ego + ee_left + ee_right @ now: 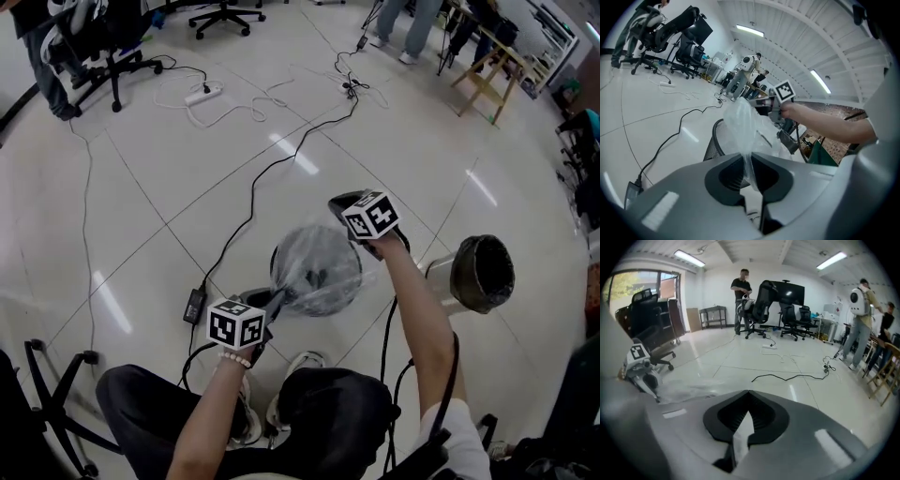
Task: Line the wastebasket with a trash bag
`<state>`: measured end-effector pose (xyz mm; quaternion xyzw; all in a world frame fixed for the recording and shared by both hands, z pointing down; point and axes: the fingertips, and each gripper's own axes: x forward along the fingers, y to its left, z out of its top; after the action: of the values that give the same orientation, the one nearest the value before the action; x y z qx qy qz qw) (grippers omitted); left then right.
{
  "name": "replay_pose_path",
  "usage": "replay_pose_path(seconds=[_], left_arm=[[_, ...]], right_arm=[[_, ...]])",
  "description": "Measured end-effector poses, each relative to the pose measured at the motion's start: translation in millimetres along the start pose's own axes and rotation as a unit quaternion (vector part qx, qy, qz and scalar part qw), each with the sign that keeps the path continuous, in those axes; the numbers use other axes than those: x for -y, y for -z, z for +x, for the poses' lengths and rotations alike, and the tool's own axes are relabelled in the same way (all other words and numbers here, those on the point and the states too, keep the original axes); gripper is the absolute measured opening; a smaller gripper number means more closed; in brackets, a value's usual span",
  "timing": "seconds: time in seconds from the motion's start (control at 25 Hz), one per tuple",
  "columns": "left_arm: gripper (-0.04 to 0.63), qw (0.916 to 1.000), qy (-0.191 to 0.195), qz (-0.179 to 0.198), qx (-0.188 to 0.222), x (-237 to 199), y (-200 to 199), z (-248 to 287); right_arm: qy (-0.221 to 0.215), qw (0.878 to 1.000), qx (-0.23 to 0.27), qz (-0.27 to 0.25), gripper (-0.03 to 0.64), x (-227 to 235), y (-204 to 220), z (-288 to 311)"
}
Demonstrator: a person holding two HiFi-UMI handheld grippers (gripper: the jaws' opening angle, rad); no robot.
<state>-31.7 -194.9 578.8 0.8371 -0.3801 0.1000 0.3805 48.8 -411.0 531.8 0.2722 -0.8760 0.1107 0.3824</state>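
A black mesh wastebasket [314, 272] stands on the floor in front of my knees, with a clear trash bag [319, 262] draped over its top. My left gripper [279, 298] is at the basket's near rim, shut on a bunch of the bag film [749, 161]; the mesh wall [714, 144] shows just beyond the jaws. My right gripper [337, 202] is at the far rim, shut on a thin strip of film [742, 430]. In the right gripper view the stretched bag [689, 390] runs to the left gripper [641, 363]. The basket's inside is hidden under the film.
A second wastebasket [480, 274] lies on its side to the right. Black cables [253, 197], a power adapter [195, 305] and a power strip [203, 94] lie on the tiled floor. Office chairs [103, 47], a wooden stool [487, 80] and standing people are farther back.
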Motion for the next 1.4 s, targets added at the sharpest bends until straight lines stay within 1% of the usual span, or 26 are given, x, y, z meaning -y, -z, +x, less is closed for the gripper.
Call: replay_pose_path(seconds=[0.12, 0.2, 0.32, 0.36, 0.4, 0.44, 0.48, 0.52, 0.56, 0.6, 0.64, 0.72, 0.76, 0.8, 0.84, 0.88, 0.92, 0.96, 1.04, 1.12, 1.2, 1.28, 1.4], left_arm=[[0.012, 0.9999, -0.015, -0.005, 0.006, -5, 1, -6], [0.012, 0.9996, -0.024, -0.011, 0.011, -12, 3, -7], [0.012, 0.9991, -0.034, -0.02, 0.018, -22, 1, -4], [0.012, 0.9988, -0.037, -0.025, 0.022, -26, 0, -3], [0.012, 0.9985, -0.04, -0.029, 0.024, -29, 0, -2], [0.012, 0.9983, -0.042, -0.033, 0.026, -32, 0, -2], [0.012, 0.9981, -0.043, -0.036, 0.027, -34, 1, -1], [0.012, 0.998, -0.043, -0.038, 0.027, -36, 1, -1], [0.012, 0.9979, -0.043, -0.039, 0.027, -37, 2, 0], [0.012, 0.9979, -0.044, -0.04, 0.026, -37, 2, 0], [0.012, 0.9979, -0.044, -0.04, 0.026, -37, 3, 1], [0.012, 0.9979, -0.044, -0.04, 0.025, -37, 3, 2], [0.012, 0.9979, -0.044, -0.04, 0.025, -37, 3, 2], [0.012, 0.9979, -0.044, -0.04, 0.025, -36, 4, 2], [0.012, 0.9979, -0.044, -0.04, 0.026, -36, 4, 1], [0.012, 0.9978, -0.045, -0.04, 0.028, -36, 3, 0], [0.012, 0.9977, -0.046, -0.041, 0.03, -36, 3, -1], [0.012, 0.9975, -0.047, -0.042, 0.033, -37, 2, -2], [0.012, 0.9971, -0.048, -0.044, 0.039, -38, -1, -4], [0.012, 0.9969, -0.048, -0.046, 0.043, -37, -2, -4], [0.012, 0.9969, -0.047, -0.046, 0.044, -34, -2, -4], [0.012, 0.997, -0.043, -0.045, 0.046, -30, -3, -4], [0.012, 0.9974, -0.037, -0.041, 0.048, -28, -6, -5]], right_arm=[[-0.019, 1.0, -0.009, -0.012, 0.002, -30, -7, 55], [-0.038, 0.999, -0.032, -0.017, 0.003, -44, 0, 83], [-0.082, 0.992, -0.098, -0.011, 0.128, -50, 18, 103], [-0.094, 0.989, -0.111, -0.007, 0.218, -48, 18, 103], [-0.102, 0.988, -0.118, -0.009, 0.247, -45, 16, 98], [-0.109, 0.986, -0.122, -0.016, 0.247, -42, 13, 92], [-0.116, 0.985, -0.122, -0.024, 0.258, -40, 10, 84], [-0.121, 0.985, -0.118, -0.029, 0.287, -40, 7, 75], [-0.123, 0.986, -0.107, -0.032, 0.296, -39, 2, 67], [-0.122, 0.988, -0.092, -0.034, 0.309, -38, -2, 60], [-0.121, 0.989, -0.077, -0.036, 0.369, -38, -6, 53], [-0.112, 0.992, -0.042, -0.045, 0.417, -36, -16, 41], [-0.105, 0.993, -0.019, -0.052, 0.419, -35, -23, 32], [-0.099, 0.993, 0.004, -0.06, 0.413, -37, -30, 22], [-0.098, 0.992, 0.018, -0.072, 0.386, -42, -34, 10], [-0.102, 0.991, 0.015, -0.088, 0.259, -50, -32, -2], [-0.108, 0.988, -0.006, -0.109, 0.095, -60, -25, -12], [-0.116, 0.984, -0.036, -0.132, 0.002, -71, -13, -19], [-0.14, 0.969, -0.104, -0.176, 0.002, -95, 15, -24], [-0.146, 0.956, -0.157, -0.201, 0.002, -110, 42, -14], [-0.13, 0.951, -0.195, -0.202, 0.002, -115, 64, 5], [-0.119, 0.948, -0.226, -0.191, 0.002, -119, 84, 24], [-0.125, 0.944, -0.252, -0.175, 0.002, -126, 102, 49]])
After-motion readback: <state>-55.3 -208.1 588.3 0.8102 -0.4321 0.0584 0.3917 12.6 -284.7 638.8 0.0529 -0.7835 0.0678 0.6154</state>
